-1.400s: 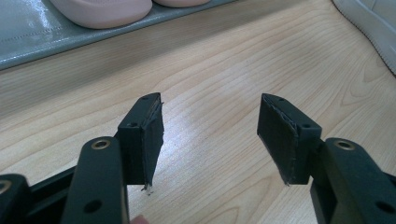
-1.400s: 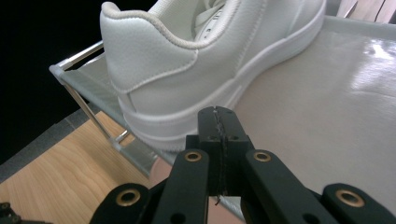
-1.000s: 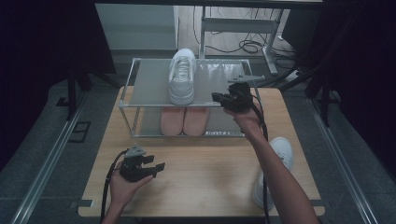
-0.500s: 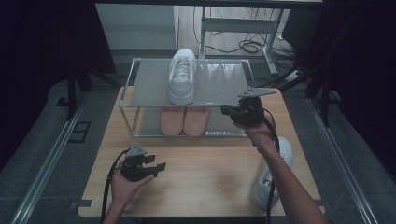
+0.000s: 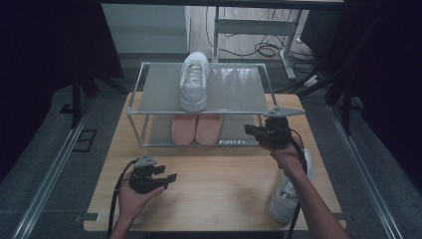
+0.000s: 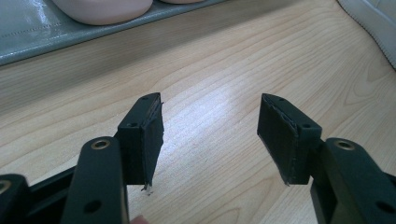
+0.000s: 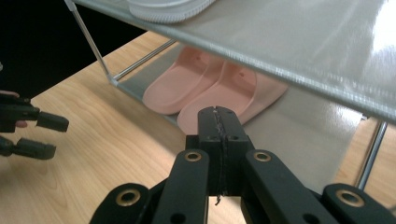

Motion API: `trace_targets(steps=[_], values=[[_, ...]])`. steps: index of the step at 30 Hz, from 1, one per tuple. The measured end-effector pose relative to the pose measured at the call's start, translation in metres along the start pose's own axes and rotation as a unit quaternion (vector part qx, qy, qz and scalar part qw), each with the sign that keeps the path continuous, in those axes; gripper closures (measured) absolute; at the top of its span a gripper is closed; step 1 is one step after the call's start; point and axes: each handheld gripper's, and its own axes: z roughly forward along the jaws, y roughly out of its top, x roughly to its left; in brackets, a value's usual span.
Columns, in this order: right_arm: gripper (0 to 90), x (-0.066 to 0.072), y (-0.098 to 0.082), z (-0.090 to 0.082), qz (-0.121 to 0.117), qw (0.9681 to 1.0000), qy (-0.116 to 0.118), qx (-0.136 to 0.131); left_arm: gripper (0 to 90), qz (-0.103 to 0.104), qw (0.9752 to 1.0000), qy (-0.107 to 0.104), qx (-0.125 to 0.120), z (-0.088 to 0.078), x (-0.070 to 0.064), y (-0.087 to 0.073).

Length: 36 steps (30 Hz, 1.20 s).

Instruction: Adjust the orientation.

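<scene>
A white sneaker (image 5: 194, 82) stands on the top shelf of a metal shoe rack (image 5: 239, 92). A pair of pink slippers (image 5: 195, 128) lies on the lower shelf. A second white sneaker (image 5: 288, 194) rests at the table's right front edge, partly hidden by the right forearm. My right gripper (image 5: 249, 130) hovers in front of the rack's right end, shut with nothing between its pads (image 7: 219, 126), pointing at the slippers (image 7: 210, 86). My left gripper (image 5: 168, 175) stays low at the front left, open over bare wood (image 6: 210, 135).
The wooden table (image 5: 219, 189) has free room between the two hands. The rack's thin metal posts (image 7: 91, 39) and shelf edge (image 7: 303, 37) stand close to my right gripper. Cables and a desk frame (image 5: 259, 47) lie on the floor beyond.
My right gripper has come away from the top shelf's front right corner, moving down and toward the person, still shut. The left hand has kept still.
</scene>
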Motion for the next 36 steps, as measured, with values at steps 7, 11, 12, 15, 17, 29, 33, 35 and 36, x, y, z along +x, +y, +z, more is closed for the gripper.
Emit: trace_targets(steps=[7,11,12,15,17,29,33,35,36], values=[[89.6,0.002,-0.021,-0.011,0.007,0.9999,-0.007,0.002,41.1,0.000,1.0000,-0.001,0.001,0.001,0.002,0.000],[89.5,0.007,-0.030,-0.018,0.002,0.9999,-0.012,0.003,41.1,0.001,1.0000,0.003,0.000,0.001,0.002,0.002],[89.5,0.009,-0.033,-0.021,0.001,0.9999,-0.015,0.001,41.1,0.002,1.0000,0.003,0.001,0.001,0.002,0.002],[89.5,0.013,-0.039,-0.027,0.000,0.9999,-0.014,-0.001,41.1,0.002,1.0000,0.003,0.001,0.003,0.002,0.003],[89.6,0.016,-0.043,-0.032,0.000,0.9999,-0.011,-0.005,41.1,0.003,1.0000,0.003,0.004,0.003,0.002,0.003],[89.5,0.045,-0.080,-0.060,-0.032,0.9993,-0.012,0.017,41.0,0.006,1.0000,0.002,0.007,0.005,0.002,0.004],[89.5,0.047,-0.095,-0.064,-0.020,0.9994,0.003,0.027,41.1,0.006,1.0000,0.002,0.007,0.005,0.001,0.004],[89.5,0.047,-0.102,-0.066,-0.015,0.9994,0.001,0.032,41.1,0.006,1.0000,0.001,0.007,0.006,0.001,0.004],[89.5,0.048,-0.106,-0.067,-0.013,0.9993,0.000,0.036,41.1,0.006,0.9999,0.001,0.008,0.007,0.001,0.004]])
